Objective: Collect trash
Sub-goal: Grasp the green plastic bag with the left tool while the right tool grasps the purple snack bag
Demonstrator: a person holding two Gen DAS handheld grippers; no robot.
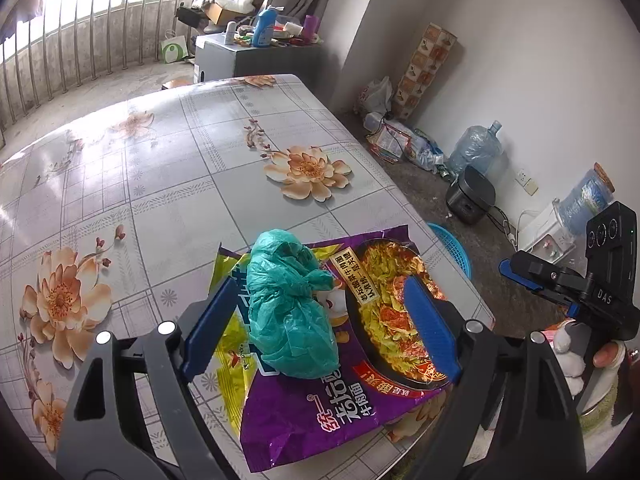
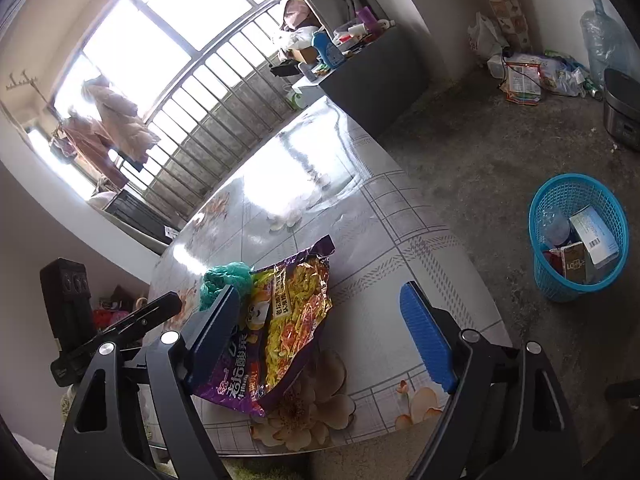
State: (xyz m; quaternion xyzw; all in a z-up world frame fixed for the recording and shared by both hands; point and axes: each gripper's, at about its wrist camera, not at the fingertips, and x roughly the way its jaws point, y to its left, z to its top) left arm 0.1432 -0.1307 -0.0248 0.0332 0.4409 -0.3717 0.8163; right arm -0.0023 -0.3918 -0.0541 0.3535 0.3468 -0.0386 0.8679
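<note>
A crumpled green plastic bag (image 1: pixel 288 312) lies on top of a purple instant-noodle wrapper (image 1: pixel 320 420) near the table's front corner. My left gripper (image 1: pixel 320 292) is open and straddles the bag; its left finger is close to the bag and its right finger hangs over the wrapper. In the right wrist view the wrapper (image 2: pixel 292 312) and the green bag (image 2: pixel 228 276) lie toward the left finger of my right gripper (image 2: pixel 320 292), which is open above the table edge and holds nothing. The right gripper (image 1: pixel 532 276) also shows beyond the table's right side.
The table (image 1: pixel 160 160) has a glossy flowered cloth. A blue mesh basket (image 2: pixel 576 236) holding boxes and a bottle stands on the floor to the table's right. Bags, a water jug (image 1: pixel 476 148) and a rice cooker (image 1: pixel 472 196) line the wall.
</note>
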